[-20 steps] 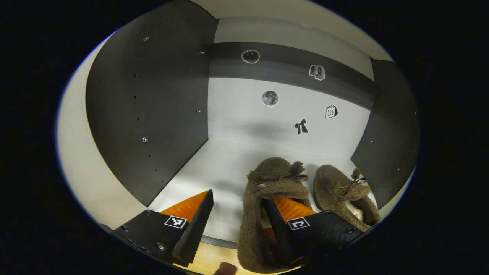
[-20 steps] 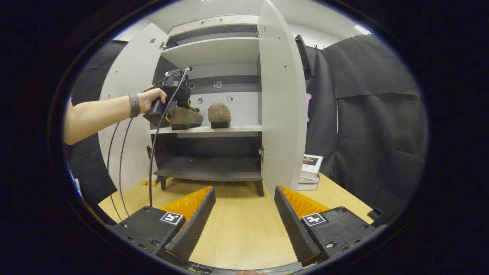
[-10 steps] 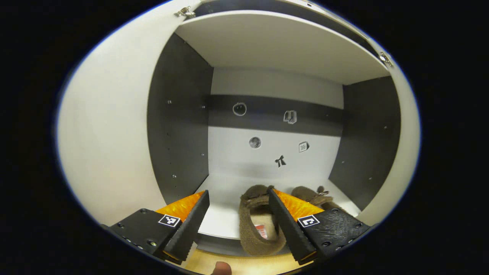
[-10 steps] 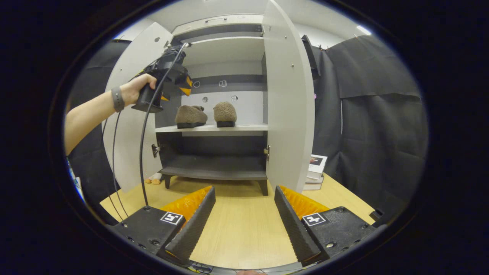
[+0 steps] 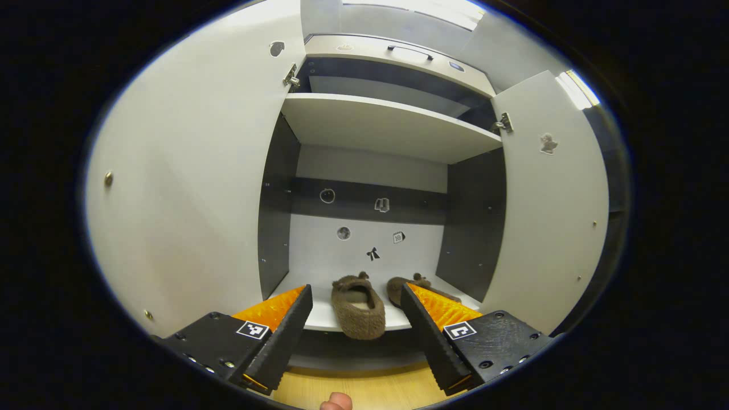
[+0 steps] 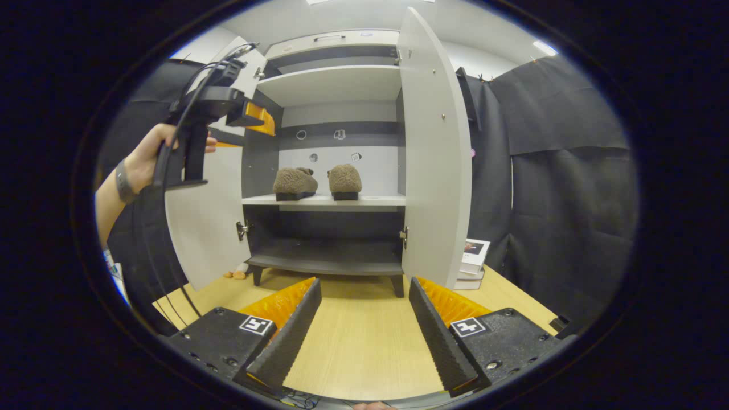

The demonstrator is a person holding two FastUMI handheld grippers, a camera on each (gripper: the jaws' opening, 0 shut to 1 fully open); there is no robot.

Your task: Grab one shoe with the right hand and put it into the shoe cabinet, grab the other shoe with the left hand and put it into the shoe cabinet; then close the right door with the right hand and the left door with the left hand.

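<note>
Left door point(image 6: 208, 228) swung wide, flat and pale. Left gripper point(image 6: 250, 117) in a hand point(image 6: 145, 156), fingers spread, empty. Two fuzzy brown shoes point(image 6: 294, 181) point(image 6: 344, 179) side by side on the cabinet point(image 6: 333, 85) shelf — smooth, white. Right door point(image 6: 435, 165) ajar; stacked books point(image 6: 470, 259) beyond. Right gripper point(image 6: 364, 327) agape, empty, above the wooden table point(image 6: 359, 341).

Both doors stand wide open, the left door point(image 6: 211, 228) and right door point(image 6: 435, 159) flanking the cabinet's mouth. Two shoes point(image 6: 316, 181) fill the middle shelf point(image 6: 376, 200); the lower shelf point(image 6: 324, 259) lies bare.

Right shoe point(image 5: 411, 286) half hidden behind left gripper point(image 5: 356, 333); stickers point(image 5: 373, 253) too small
</note>
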